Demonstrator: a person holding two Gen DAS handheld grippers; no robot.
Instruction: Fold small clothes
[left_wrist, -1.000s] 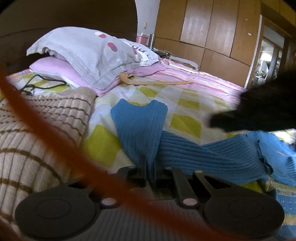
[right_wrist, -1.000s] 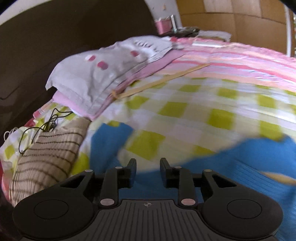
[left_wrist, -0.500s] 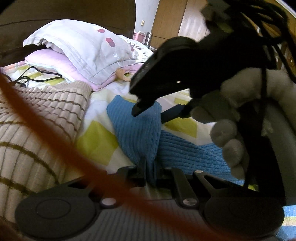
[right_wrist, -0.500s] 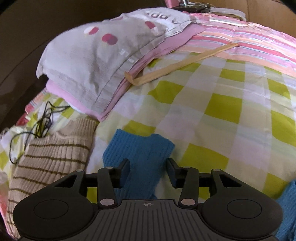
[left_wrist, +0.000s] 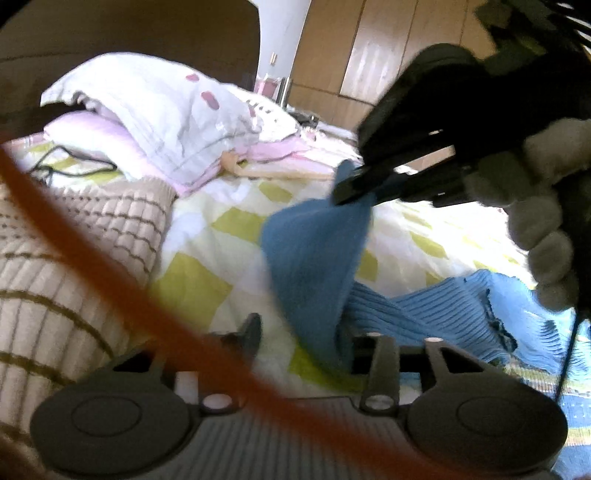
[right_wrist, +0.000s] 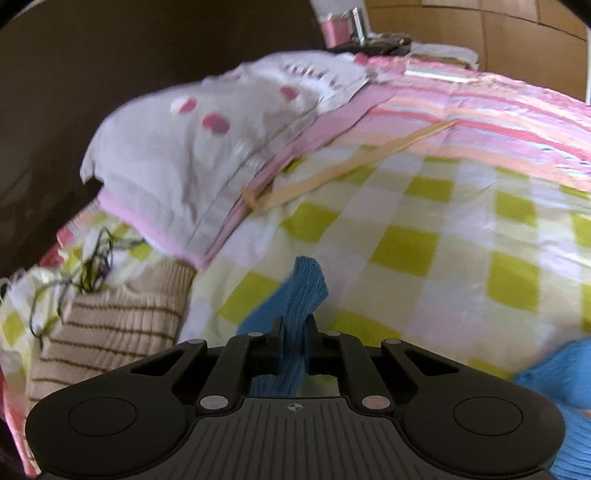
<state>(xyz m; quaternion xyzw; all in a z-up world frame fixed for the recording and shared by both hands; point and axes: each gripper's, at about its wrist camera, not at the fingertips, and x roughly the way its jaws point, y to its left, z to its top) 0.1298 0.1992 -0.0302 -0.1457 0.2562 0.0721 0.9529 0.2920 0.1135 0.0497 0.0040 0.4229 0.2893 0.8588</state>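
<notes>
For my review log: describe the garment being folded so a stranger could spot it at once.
On the yellow-checked bed cover, below the grey pillow, lies a beige striped sweater. Right of it is the blue ribbed knit, pinched by the right gripper; it alone is solid blue.

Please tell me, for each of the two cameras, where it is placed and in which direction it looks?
Left wrist: sits on the left gripper, looks across the bed at the blue knit garment; its own open fingers show, plus the right gripper and gloved hand.
Right wrist: sits on the right gripper, looks toward the pillow; its fingers pinch the garment.
Shared: garment, pillow, striped beige sweater, checked bedspread.
</notes>
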